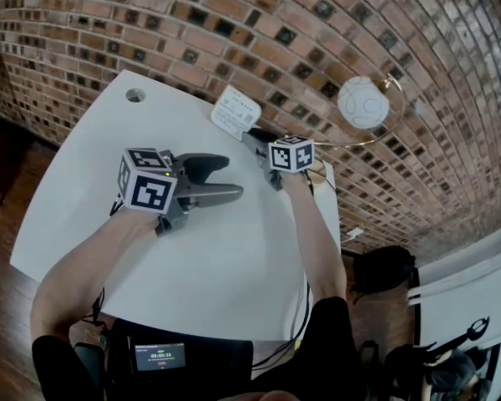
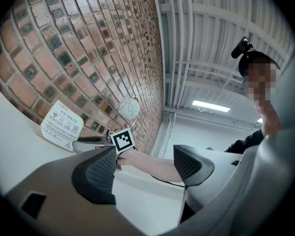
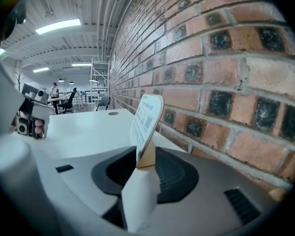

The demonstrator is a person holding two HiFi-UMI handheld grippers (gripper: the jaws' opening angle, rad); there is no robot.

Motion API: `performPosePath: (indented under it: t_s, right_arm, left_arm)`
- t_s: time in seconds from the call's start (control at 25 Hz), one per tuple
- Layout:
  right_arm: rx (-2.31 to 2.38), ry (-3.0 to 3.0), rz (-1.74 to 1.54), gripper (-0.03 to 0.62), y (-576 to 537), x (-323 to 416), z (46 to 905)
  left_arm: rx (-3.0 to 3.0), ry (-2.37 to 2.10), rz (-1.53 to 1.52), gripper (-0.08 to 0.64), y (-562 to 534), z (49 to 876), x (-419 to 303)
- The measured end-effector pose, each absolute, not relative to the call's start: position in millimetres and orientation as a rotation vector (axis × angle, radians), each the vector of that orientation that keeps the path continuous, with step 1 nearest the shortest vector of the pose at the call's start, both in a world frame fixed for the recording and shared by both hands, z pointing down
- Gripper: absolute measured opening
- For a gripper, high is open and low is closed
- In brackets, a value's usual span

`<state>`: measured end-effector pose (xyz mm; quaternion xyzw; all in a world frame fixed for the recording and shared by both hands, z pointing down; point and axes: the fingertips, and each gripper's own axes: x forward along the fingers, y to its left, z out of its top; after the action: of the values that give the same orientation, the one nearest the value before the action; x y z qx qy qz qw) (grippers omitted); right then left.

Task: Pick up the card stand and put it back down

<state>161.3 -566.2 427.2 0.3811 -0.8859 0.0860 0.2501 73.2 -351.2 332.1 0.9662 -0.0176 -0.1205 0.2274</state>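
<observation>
Fingers of the right gripper are standing apart around the card stand, not pressing on it. It is a white printed card with rounded corners in a pale wooden base, sitting upright on the white counter beside the brick wall. The left gripper is gaping, its fingers holding nothing.

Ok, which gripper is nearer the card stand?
Right. The right gripper has the card stand between its open jaws. The left gripper is over the middle of the table, apart from the stand, with its jaws open and empty.
</observation>
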Motion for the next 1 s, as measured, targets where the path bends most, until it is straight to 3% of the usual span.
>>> performPosePath:
  t_s: [1.0]
  right_arm:
    - [1.229, -2.334, 0.291, 0.150, -586, 182, 428]
  left_arm:
    - [2.659, -0.051, -0.335, 0.357, -352, 332, 73]
